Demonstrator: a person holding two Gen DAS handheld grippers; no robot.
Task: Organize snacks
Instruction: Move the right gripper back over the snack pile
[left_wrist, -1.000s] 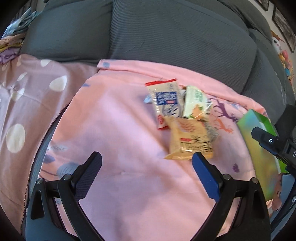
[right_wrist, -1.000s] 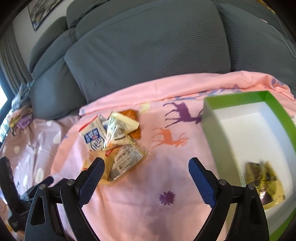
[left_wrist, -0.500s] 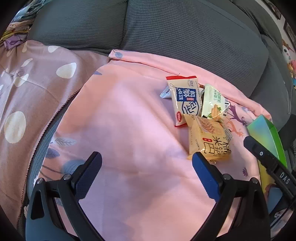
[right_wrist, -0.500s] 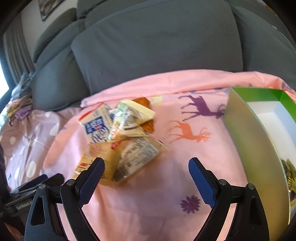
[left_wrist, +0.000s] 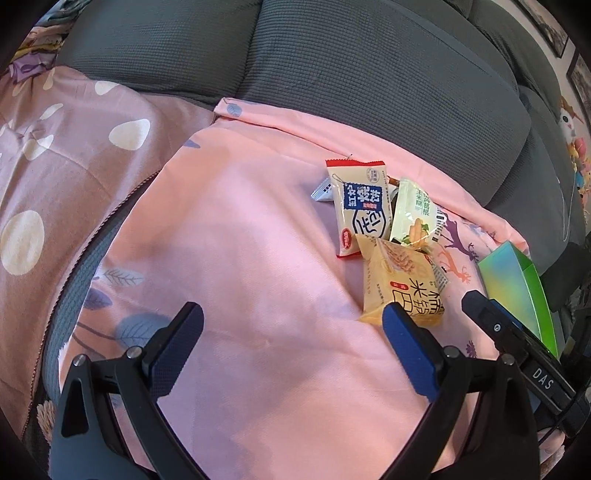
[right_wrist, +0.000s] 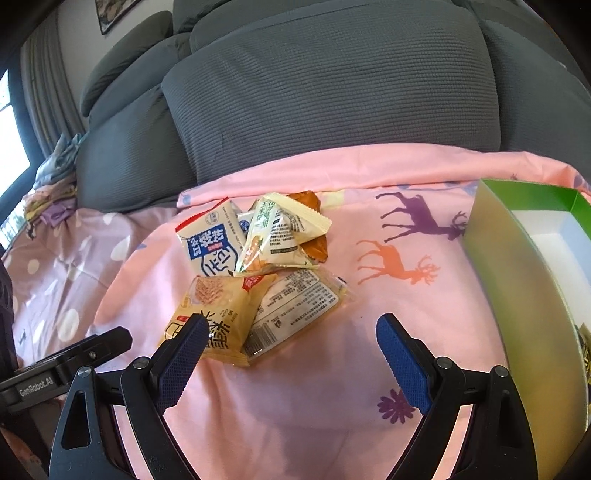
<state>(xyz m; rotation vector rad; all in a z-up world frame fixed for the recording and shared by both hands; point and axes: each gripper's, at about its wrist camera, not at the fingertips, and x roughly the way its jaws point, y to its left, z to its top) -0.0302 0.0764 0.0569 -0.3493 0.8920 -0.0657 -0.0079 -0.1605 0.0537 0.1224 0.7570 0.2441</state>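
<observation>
A pile of snack packets lies on the pink sheet: a yellow wafer packet (right_wrist: 218, 317), a clear packet with a label (right_wrist: 295, 306), a blue-and-white packet (right_wrist: 212, 243), a green-and-cream packet (right_wrist: 280, 236) and an orange one (right_wrist: 314, 221) underneath. The green box (right_wrist: 524, 280) stands to the right, with a packet just visible inside at the frame's edge. My right gripper (right_wrist: 288, 343) is open and empty, just in front of the pile. My left gripper (left_wrist: 291, 332) is open and empty, left of the pile; the yellow packet (left_wrist: 399, 280) lies by its right finger.
Grey sofa cushions (right_wrist: 332, 92) rise behind the sheet. A mauve dotted quilt (left_wrist: 55, 166) covers the seat to the left. The green box also shows at the right of the left wrist view (left_wrist: 517, 280), behind the other gripper's body (left_wrist: 517, 350).
My right gripper has swung left from the box toward the pile, which now sits closer and more central. My left gripper has shifted, so the pile moved right in its view.
</observation>
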